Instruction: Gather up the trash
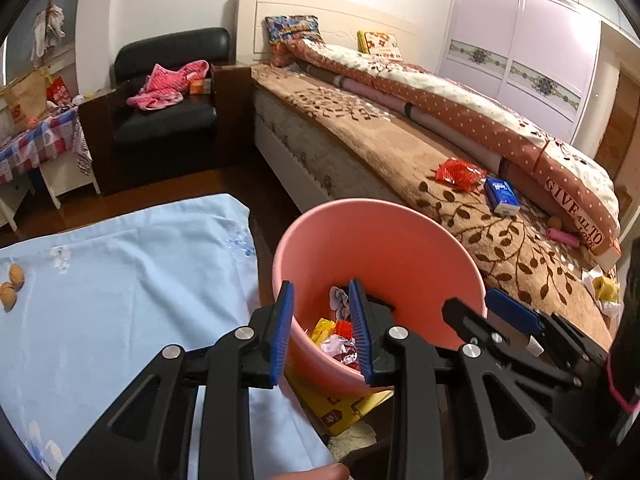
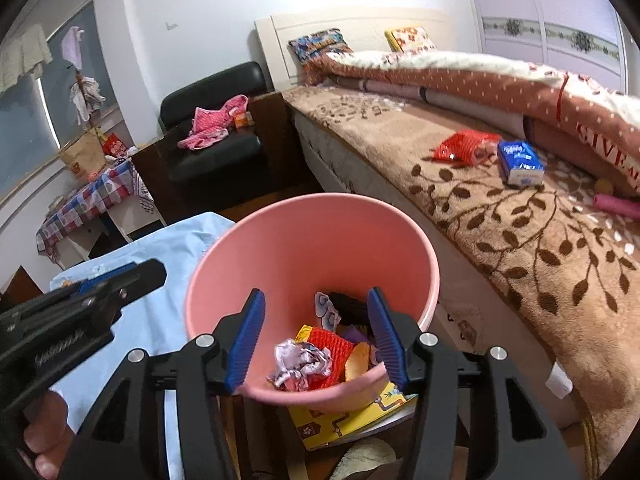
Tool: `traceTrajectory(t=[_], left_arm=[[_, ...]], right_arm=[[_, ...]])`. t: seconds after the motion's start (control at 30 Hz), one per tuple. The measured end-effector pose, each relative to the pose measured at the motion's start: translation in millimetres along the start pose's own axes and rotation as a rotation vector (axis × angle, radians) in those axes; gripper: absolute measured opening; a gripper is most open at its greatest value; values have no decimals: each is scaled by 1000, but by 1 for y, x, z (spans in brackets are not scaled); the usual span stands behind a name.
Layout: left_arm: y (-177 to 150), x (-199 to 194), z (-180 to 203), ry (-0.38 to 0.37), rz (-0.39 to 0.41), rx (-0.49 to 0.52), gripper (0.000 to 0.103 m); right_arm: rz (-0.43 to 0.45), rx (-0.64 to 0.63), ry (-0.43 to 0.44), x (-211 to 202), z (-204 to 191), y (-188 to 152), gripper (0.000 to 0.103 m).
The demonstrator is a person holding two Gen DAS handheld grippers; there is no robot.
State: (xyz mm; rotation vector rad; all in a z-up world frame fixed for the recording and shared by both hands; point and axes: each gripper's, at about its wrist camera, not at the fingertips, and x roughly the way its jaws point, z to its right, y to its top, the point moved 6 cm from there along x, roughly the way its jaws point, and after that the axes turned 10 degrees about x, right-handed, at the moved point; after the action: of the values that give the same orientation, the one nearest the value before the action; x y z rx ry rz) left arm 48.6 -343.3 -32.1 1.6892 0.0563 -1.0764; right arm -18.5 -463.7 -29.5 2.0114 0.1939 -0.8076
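Note:
A pink bin [image 1: 380,240] stands between a light blue cloth and the bed, with crumpled wrappers [image 2: 308,360] and a red net [image 2: 334,344] at its bottom. My left gripper [image 1: 320,300] is open at the bin's near rim, one finger outside the wall and one inside, holding nothing. My right gripper [image 2: 316,300] is open over the bin's mouth, empty too. On the bed's brown blanket lie a red wrapper [image 1: 460,174], a blue tissue pack [image 1: 502,196], a pink tube [image 1: 562,237] and a yellow-white wrapper [image 1: 604,288].
A yellow booklet [image 2: 352,416] lies under the bin. Two walnuts [image 1: 12,284] sit on the light blue cloth [image 1: 140,280]. A black armchair [image 1: 168,112] with pink clothes stands by the bed's head, a checked-cloth table [image 1: 36,144] to its left. A rolled quilt [image 1: 480,108] runs along the bed.

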Motion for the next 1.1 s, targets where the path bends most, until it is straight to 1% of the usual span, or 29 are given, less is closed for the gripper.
traceTrajectory(t=[0.13,0.37,0.73,1.1], left_arm=[[0,-13,0,9,23,11,28],[-4,-30,2,20,42,22,28],[-9,-49,3,14,69,25,28],[-17,-58,1,16,73,23,28]], right_arm=[[26,-6,4,-16,-6,-3,54],[37,-15,3,-30,-12,-10,55],[56,-26,-3,-46,-18,-16,55],[58,-35,-6,-53,-22,-21,55]])
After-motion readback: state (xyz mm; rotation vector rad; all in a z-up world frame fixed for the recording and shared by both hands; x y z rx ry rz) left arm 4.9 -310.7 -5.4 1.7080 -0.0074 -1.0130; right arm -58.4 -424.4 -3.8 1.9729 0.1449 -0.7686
